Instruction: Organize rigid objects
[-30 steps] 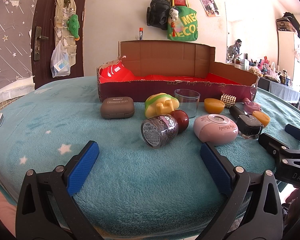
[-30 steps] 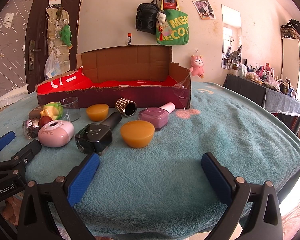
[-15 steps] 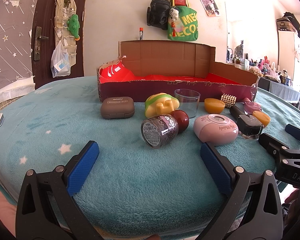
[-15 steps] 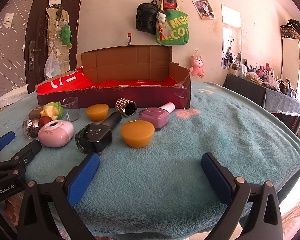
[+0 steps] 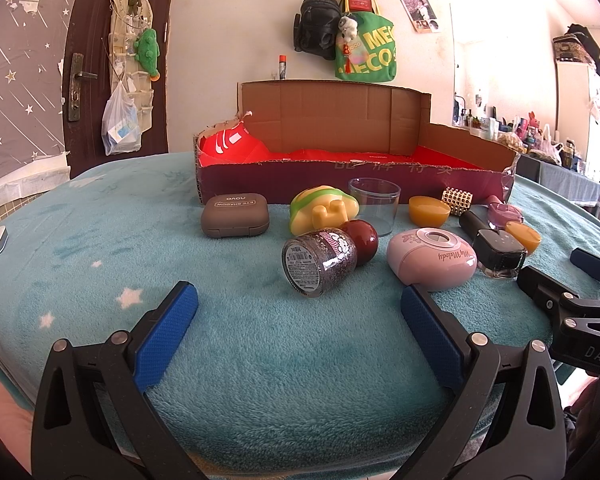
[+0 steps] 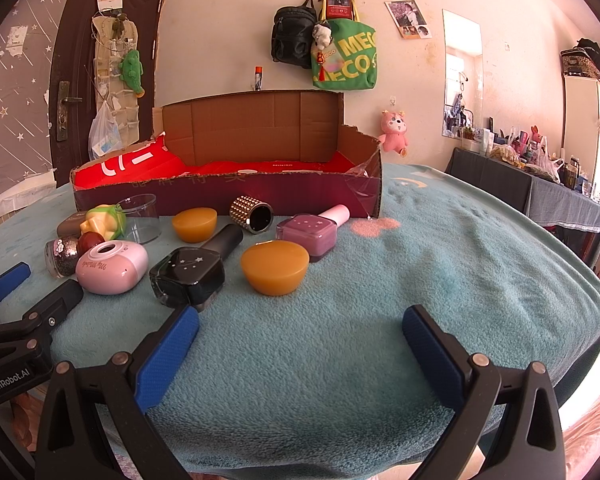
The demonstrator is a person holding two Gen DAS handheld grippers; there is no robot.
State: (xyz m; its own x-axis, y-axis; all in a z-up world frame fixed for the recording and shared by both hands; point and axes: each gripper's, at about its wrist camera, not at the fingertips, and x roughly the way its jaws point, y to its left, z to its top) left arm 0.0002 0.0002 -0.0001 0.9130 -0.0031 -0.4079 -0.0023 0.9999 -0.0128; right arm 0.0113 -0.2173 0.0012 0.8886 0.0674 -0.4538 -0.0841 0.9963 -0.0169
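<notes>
Small rigid objects lie on a teal blanket before a cardboard box (image 5: 340,184) with a red lining. In the left wrist view: a grey eyeshadow case (image 5: 235,215), a yellow-green toy (image 5: 323,210), a clear cup (image 5: 374,204), a glitter jar (image 5: 320,262) lying on its side, a pink case (image 5: 432,258). My left gripper (image 5: 299,312) is open and empty, just short of the jar. In the right wrist view: a black bottle (image 6: 192,270), an orange half-ball (image 6: 275,266), a purple nail polish bottle (image 6: 310,230). My right gripper (image 6: 300,340) is open and empty, near the half-ball.
A second orange half-ball (image 6: 194,224) and a studded ring (image 6: 252,214) lie near the box front. The box (image 6: 228,184) stands at the far side of the table. The blanket's right edge (image 6: 580,300) drops off. A door (image 5: 100,60) and a cluttered side table (image 6: 540,184) stand behind.
</notes>
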